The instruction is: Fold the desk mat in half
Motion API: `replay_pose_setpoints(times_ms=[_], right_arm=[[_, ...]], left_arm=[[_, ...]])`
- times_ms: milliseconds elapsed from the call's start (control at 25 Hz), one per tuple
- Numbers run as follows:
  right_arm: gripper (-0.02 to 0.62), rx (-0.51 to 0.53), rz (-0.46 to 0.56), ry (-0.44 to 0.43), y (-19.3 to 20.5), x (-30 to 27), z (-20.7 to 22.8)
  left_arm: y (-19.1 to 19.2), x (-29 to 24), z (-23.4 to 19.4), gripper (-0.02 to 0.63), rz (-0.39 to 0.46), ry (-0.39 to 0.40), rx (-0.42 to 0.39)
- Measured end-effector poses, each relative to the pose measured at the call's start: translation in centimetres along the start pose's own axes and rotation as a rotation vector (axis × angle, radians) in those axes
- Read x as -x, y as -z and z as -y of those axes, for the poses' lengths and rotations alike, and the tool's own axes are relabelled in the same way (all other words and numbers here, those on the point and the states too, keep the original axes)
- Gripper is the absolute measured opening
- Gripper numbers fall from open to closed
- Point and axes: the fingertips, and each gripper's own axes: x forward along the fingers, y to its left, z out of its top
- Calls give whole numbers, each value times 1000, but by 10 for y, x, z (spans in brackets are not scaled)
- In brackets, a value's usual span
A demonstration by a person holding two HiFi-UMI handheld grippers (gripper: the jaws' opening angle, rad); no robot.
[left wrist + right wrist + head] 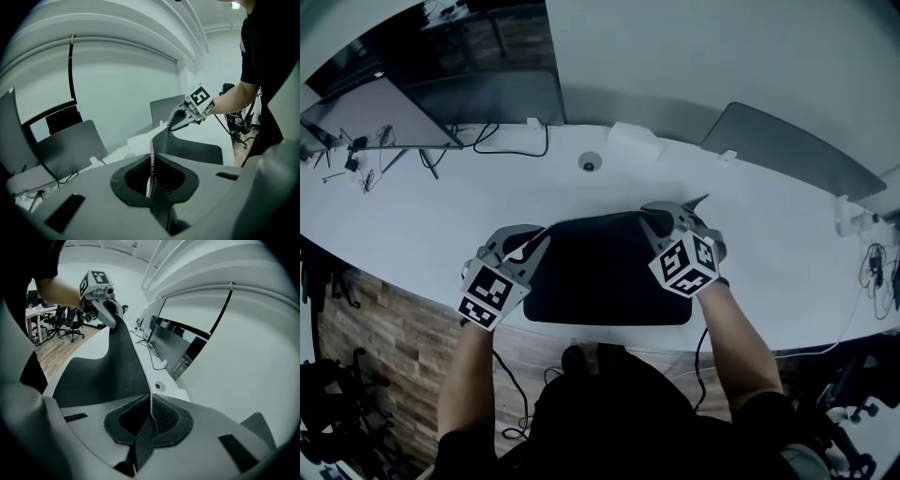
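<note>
White curved desk (422,234), mid-frame: black flexible desk mat (600,281). My left gripper (538,244) clamps mat's upper-left corner, right gripper (655,223) clamps upper-right corner; that edge lifted.

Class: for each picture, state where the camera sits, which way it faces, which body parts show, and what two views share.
Head view: on the head, facing steeply down at desk and mat; forearms, left gripper, right gripper.
Left gripper view: on that gripper, facing along the lifted mat edge to the right gripper; forearm, torso.
Right gripper view: mirrored, facing the left gripper; forearm.
Shared: both gripper views show the mat edge between them.
</note>
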Motion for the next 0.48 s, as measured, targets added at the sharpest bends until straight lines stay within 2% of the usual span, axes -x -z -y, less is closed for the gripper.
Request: replay_pose_setpoints(times_ms=[200,480], right_arm=[[23,-24,-13,-51,24,-20,-6],[29,-86,-18,3,49,-29,12]], left_arm=[[12,-28,-14,23,-33,-29,31],[12,-68,-26,23,-44,-26,49]])
